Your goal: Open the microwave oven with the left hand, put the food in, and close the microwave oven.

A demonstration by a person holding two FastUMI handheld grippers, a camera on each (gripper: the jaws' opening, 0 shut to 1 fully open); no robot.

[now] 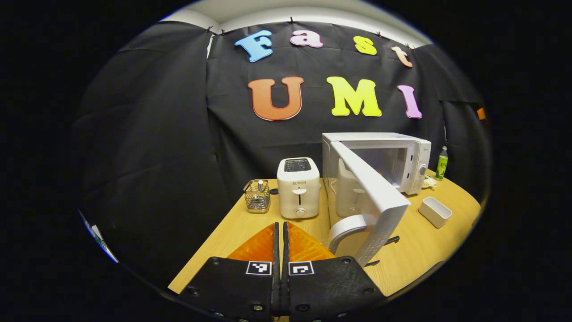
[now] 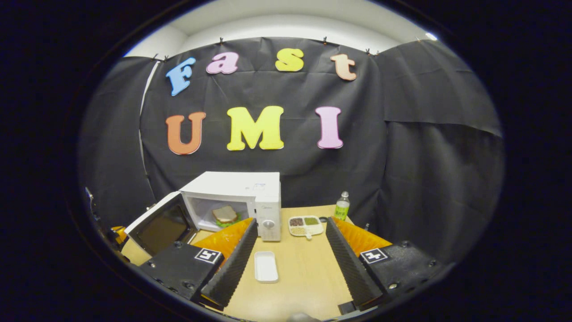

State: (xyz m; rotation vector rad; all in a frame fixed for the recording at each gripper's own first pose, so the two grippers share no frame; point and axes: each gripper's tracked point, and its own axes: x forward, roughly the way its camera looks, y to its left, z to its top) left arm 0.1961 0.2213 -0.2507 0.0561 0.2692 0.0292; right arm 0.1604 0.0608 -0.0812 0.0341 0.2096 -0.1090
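Sandwich (image 2: 225, 214) sits inside the microwave (image 2: 250, 188), door (image 1: 371, 197) wide open. Our left claw (image 1: 280, 237) is pinched closed on nothing, just short of the door; right claw (image 2: 290, 243) spread wide, empty. We'd push the door's outer edge with the left, steadily, until it latches.

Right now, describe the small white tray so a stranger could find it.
Start at the white microwave with its door open. On the wooden table before its control side lies the small white tray: plain and empty, unlike the sectioned dish of grains behind it.
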